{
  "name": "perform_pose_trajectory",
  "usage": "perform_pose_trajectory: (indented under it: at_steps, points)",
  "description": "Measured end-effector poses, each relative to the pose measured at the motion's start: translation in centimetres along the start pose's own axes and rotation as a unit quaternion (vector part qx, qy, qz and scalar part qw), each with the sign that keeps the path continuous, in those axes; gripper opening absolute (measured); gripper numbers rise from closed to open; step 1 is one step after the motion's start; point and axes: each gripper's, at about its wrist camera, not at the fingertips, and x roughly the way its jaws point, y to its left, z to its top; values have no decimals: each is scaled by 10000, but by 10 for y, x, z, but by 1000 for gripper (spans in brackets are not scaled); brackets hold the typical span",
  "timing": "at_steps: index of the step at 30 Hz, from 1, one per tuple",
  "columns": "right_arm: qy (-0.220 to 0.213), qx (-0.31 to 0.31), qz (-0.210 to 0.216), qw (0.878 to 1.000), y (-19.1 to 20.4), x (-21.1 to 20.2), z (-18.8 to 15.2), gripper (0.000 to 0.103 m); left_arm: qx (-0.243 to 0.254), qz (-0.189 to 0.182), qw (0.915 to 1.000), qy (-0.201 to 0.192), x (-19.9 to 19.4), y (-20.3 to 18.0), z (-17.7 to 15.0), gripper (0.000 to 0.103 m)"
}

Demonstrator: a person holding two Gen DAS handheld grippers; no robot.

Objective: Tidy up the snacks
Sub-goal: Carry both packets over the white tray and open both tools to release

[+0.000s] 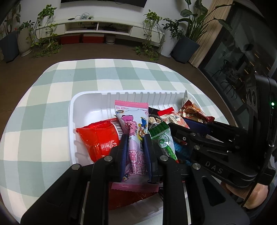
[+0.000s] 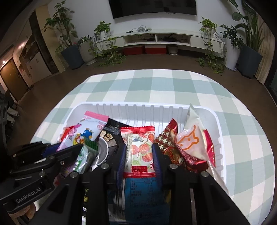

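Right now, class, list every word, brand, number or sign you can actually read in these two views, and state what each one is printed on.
"DAS": on the black body of the right gripper, seen from the left wrist.
"GenRobot.AI": on the black body of the left gripper, seen from the right wrist.
Pink cartoon packet: large printed characters, too distorted to read.
Strawberry packet: print too small.
Blue packet: table text blurred.
Red packet: barcode only, digits unreadable.

A home living room: wall television (image 2: 154,7), media console (image 2: 155,39), potted plants (image 2: 69,39)
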Motion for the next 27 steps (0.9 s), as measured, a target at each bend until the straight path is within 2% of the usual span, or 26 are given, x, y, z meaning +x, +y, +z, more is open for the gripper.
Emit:
perform_pose_trajectory:
  at_steps: [3, 6, 8, 15, 17, 21, 25, 27]
  points:
    - [-19, -23, -14, 10000, 1, -4, 2, 36, 51, -9, 10000, 19, -1, -3, 1, 23]
    - [-132, 17, -5, 9999, 0, -11, 3, 41, 89, -26, 10000, -3, -4, -7, 0, 32]
    - [-158, -23, -9, 9999, 1, -14, 3, 43, 163, 12, 9999, -37, -7, -10, 0, 42]
    - [-326, -77, -74, 9994, 1, -28, 5, 45, 295, 13, 9994, -178, -23, -20, -5, 63]
    - [-385, -93, -94, 9992, 1, -33, 5, 46, 331, 130, 9992, -208, -28, -22, -7, 76]
    - [-517, -137, -130, 9985, 2, -44, 2, 50, 271, 143, 9991, -282, -38, -21, -12, 77]
    - [-635, -138, -171, 9977, 2, -55, 0, 52, 234, 249, 9986, -412, -52, -21, -16, 87]
    - [-724, -71, -156, 9972, 0, -64, -1, 59, 236, 294, 9978, -553, -64, -23, -18, 90]
